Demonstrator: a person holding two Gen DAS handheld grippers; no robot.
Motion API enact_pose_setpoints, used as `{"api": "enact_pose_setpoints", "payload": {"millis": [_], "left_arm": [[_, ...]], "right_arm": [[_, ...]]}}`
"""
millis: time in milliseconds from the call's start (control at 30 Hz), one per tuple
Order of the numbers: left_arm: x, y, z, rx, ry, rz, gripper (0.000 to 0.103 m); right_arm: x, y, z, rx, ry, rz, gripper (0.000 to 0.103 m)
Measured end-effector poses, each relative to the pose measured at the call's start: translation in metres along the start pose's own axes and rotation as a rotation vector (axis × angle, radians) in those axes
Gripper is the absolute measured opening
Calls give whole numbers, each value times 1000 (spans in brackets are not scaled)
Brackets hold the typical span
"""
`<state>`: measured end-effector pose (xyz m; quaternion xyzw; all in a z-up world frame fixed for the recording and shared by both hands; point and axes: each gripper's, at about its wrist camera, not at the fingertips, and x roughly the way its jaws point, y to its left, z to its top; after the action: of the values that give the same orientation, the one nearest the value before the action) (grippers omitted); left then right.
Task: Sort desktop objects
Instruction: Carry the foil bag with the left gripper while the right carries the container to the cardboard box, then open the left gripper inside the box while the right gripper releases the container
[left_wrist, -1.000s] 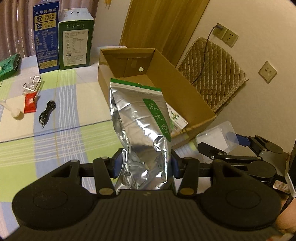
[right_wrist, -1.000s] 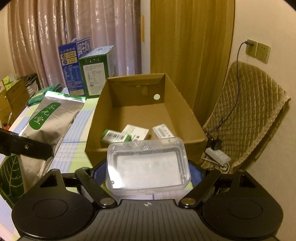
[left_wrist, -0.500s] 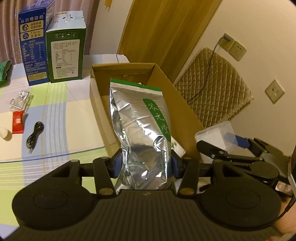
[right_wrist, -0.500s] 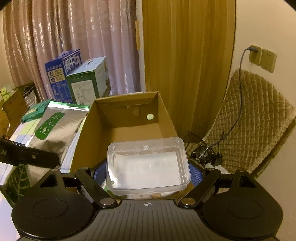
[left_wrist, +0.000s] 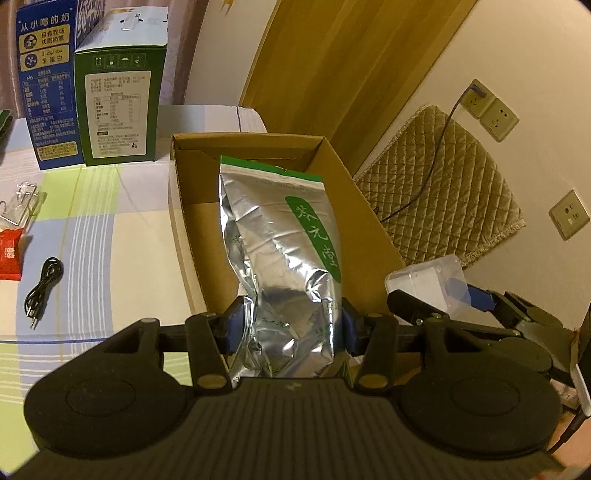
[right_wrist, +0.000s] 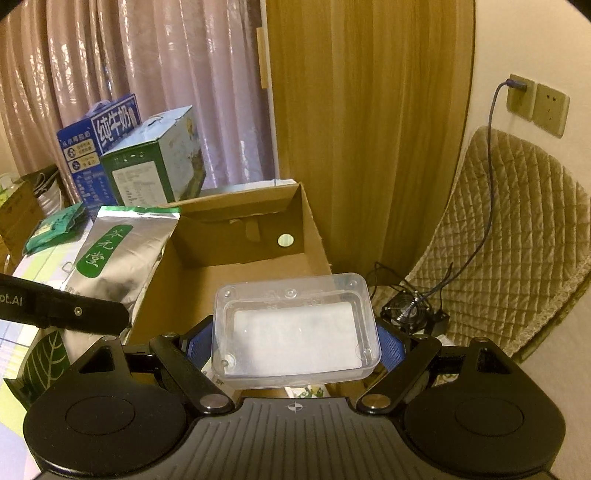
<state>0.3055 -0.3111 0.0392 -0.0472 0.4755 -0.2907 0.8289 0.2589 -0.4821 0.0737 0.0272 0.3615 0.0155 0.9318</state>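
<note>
My left gripper (left_wrist: 291, 325) is shut on a silver foil pouch (left_wrist: 280, 251) with a green label, held upright over the open cardboard box (left_wrist: 184, 221). The pouch also shows in the right wrist view (right_wrist: 118, 262), at the box's left wall. My right gripper (right_wrist: 295, 343) is shut on a clear plastic container (right_wrist: 295, 328) with a white insert, held above the near end of the box (right_wrist: 236, 266). In the left wrist view the container (left_wrist: 424, 280) and the right gripper (left_wrist: 476, 299) sit just right of the box.
A blue milk carton (left_wrist: 44, 85) and a green carton (left_wrist: 118, 99) stand at the table's back. A black cable (left_wrist: 40, 288), a red packet (left_wrist: 9, 249) and a clear clip (left_wrist: 20, 201) lie on the checked cloth. A quilted chair (right_wrist: 517, 251) and wall sockets (right_wrist: 535, 103) are to the right.
Both grippers have moved forward and up towards the box with their loads still held. The pouch now hangs over the box's inside and the container over its near end.
</note>
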Motion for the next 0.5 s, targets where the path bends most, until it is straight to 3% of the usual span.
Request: {"api": "enact_pose_setpoints", "payload": {"millis": [500], "left_arm": [[21,1,6,-17,-8,2,45]], "right_arm": [[16,-4,-2,5,16,7,84]]}}
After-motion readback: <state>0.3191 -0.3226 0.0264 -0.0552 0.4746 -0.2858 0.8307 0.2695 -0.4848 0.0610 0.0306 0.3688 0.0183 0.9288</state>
